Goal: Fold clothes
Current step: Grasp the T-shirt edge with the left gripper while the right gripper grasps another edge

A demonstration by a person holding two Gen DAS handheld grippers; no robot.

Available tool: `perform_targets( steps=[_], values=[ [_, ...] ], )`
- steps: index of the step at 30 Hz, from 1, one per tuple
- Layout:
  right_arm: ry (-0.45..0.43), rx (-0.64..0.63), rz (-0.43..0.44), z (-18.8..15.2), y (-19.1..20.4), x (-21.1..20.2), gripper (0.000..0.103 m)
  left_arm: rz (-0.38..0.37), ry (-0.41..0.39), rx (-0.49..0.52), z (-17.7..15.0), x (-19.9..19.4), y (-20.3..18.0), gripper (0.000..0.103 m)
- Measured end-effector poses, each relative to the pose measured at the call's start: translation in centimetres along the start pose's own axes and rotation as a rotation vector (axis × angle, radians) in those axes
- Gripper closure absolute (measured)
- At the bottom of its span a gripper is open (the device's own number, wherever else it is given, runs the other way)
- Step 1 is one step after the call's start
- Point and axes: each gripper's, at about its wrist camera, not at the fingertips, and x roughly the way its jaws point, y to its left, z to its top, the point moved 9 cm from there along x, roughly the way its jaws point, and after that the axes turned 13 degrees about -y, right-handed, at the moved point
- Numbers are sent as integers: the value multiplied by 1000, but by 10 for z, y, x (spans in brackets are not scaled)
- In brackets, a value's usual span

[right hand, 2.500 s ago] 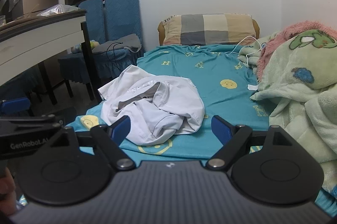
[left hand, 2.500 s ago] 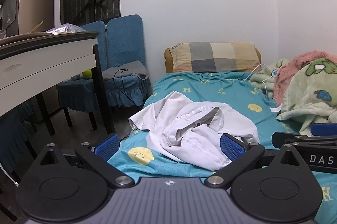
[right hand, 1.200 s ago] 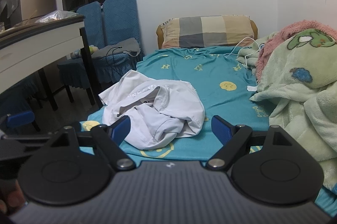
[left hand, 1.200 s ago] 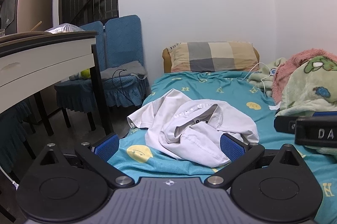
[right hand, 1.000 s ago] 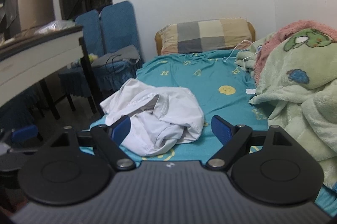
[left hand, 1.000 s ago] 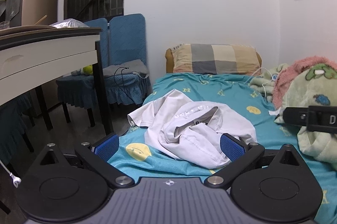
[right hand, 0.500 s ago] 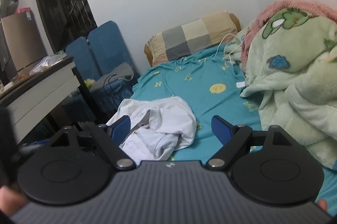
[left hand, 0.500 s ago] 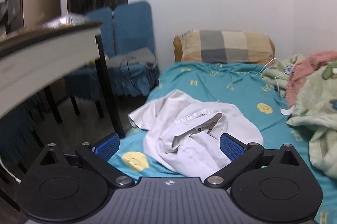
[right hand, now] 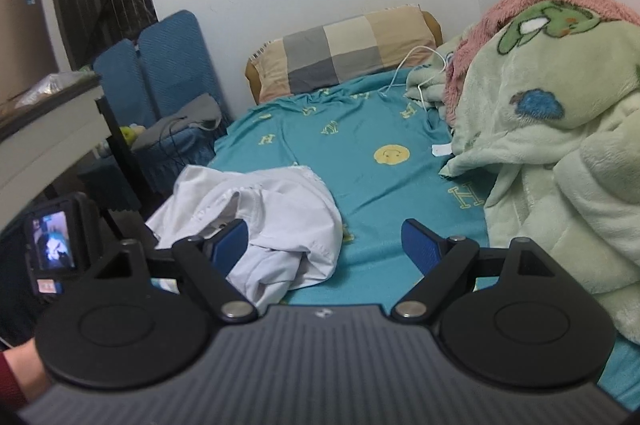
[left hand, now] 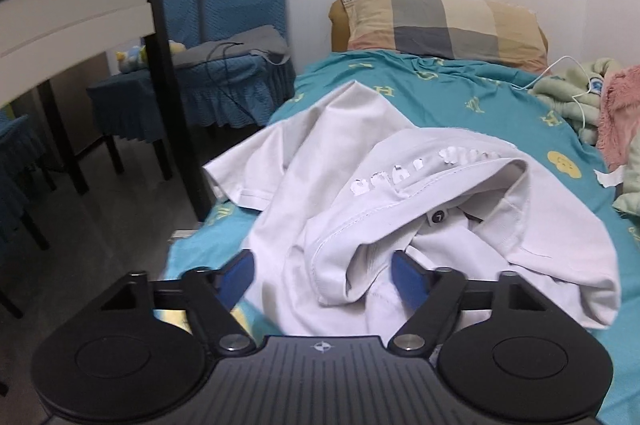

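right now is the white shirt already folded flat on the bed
No, the white shirt lies crumpled in a heap on the teal bed sheet.

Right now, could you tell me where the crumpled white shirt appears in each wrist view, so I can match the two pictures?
Left wrist view: the white shirt fills the centre and lower middle, its near folds between the left gripper fingers.
Right wrist view: the shirt lies lower left of centre, beside the right gripper.
Shared landmark: the checked pillow at the head of the bed.
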Motion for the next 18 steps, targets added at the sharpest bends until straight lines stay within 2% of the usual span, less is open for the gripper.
perform_targets(
  steps=[2,4,5,6,8,11,14,18],
  values=[
    [21,-26,3,-9,3,9,18,-21,-17,-29,-1,9,1,52],
    [42,-48,8,-17,7,15,18,3,-40,-59,1,13,4,67],
    [47,-58,9,-20,8,18,18,7,-60,-68,5,9,5,83],
    [50,-68,10,-22,10,20,18,12,-80,-77,9,5,7,90],
    [49,-81,9,-25,10,21,18,20,-121,-94,18,-4,9,94],
    [29,-70,11,-22,8,19,18,-1,-223,-77,44,-39,5,97],
    [-5,-60,15,-16,6,14,18,-71,-305,-52,63,-89,-6,97],
    [-38,-40,52,-9,10,3,18,-173,-352,-39,76,-156,-19,98]
  ],
)
